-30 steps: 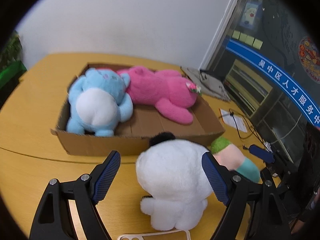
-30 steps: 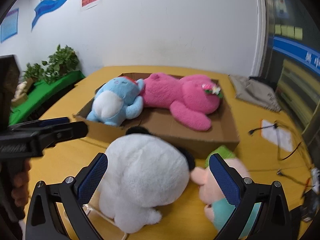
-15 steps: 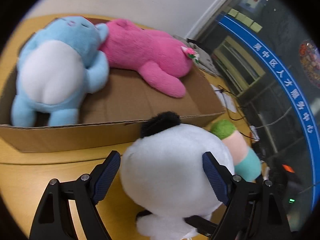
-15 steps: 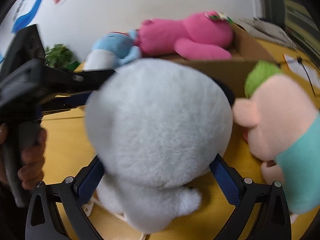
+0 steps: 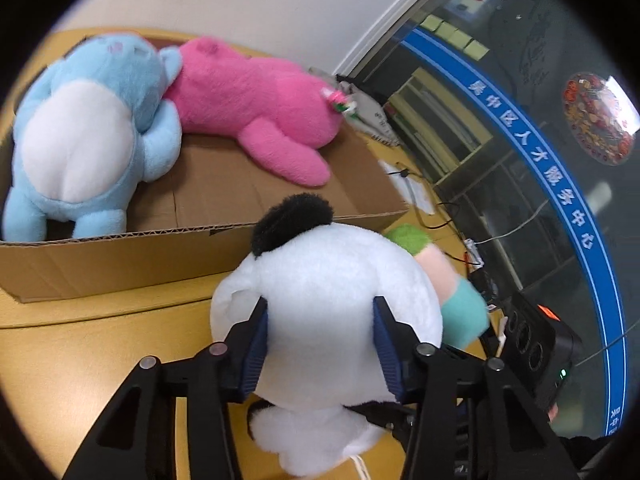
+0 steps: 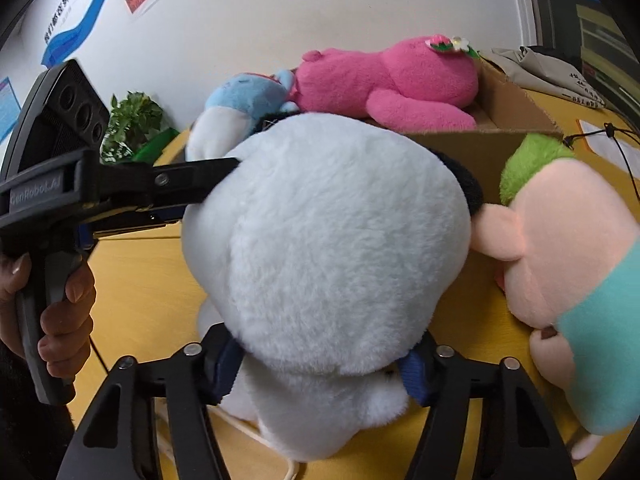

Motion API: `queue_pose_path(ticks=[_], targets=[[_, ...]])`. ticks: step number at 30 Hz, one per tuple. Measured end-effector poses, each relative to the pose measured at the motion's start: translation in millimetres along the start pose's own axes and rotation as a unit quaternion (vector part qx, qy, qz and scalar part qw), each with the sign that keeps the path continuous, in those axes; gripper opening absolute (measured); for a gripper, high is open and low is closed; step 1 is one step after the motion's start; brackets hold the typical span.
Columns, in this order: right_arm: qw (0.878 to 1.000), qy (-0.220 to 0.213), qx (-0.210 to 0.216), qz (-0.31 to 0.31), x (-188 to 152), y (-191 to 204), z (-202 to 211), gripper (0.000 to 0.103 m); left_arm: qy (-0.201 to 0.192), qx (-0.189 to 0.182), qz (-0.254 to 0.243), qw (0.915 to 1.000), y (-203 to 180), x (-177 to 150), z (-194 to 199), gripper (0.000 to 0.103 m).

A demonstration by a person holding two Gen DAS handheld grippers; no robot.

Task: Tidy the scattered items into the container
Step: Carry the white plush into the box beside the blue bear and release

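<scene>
While both sets of jaws are closing, our left gripper (image 5: 320,344) pinches the white plush toy (image 5: 328,320), its blue pads dented into the fur, and our right gripper (image 6: 320,368) squeezes its lower body. It sits on the yellow table (image 5: 100,344), with the cardboard box (image 5: 120,256) at its twelve o'clock and the pink-faced doll (image 6: 560,264) at its three.

Fluffy white plush (image 5: 332,312) is seen at lower centre, matt corrugated cardboard (image 5: 120,256) at left, a smooth yellow wood-look tabletop (image 5: 100,344) beneath; ribbed blue pads (image 5: 386,348) are set in matt black plastic fingers.
</scene>
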State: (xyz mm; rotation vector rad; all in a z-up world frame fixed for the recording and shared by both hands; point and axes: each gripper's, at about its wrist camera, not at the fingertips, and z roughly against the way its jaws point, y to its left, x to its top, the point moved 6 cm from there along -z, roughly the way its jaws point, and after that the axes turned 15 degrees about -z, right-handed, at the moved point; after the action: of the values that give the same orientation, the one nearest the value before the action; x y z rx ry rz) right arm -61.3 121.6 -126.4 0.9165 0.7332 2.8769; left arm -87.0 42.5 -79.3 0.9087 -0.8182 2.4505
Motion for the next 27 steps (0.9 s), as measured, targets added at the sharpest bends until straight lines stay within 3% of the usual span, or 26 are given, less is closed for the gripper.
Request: queue_pose_path(ticks=[4, 8, 12, 15, 20, 24, 27], targets=[[0.998, -0.046, 0.018, 0.043, 20.0, 28.5, 45.0, 0.069, -0.056, 0.016, -0.038, 0.9976, -31.4, 36.5, 49.0, 0.046], [0.99, -0.1, 0.03, 0.097, 70.8, 61.2, 85.4, 0.069, -0.11, 0.043, -0.078, 0.9899, -48.9, 91.7, 88.7, 0.047], [0.981, -0.126, 0.03, 0.147, 129.6, 80.1, 86.1, 0.069, -0.13, 0.06, -0.074, 0.987, -32.3, 144.0, 94.9, 0.047], [0.974, -0.13, 0.021, 0.184, 169.9, 86.6, 63.3, 0.069, -0.128, 0.085, -0.063, 0.9862, -4.3, 168.5, 83.2, 0.047], [0.976, -0.089, 0.024, 0.199, 203.8, 67.8, -10.0, 0.069, -0.081, 0.099, -0.006, 0.9918, 61.4, 171.4, 26.7, 0.047], [0.985, 0.012, 0.025, 0.171, 190.1, 43.6, -80.2, 0.069, -0.006, 0.124, 0.046, 0.9912, 114.8, 133.4, -27.6, 0.04], [0.983, 0.083, 0.025, 0.161, 164.3, 32.2, -113.4, 0.067, 0.015, 0.126, 0.063, 0.9899, 125.5, 111.2, -43.2, 0.041]])
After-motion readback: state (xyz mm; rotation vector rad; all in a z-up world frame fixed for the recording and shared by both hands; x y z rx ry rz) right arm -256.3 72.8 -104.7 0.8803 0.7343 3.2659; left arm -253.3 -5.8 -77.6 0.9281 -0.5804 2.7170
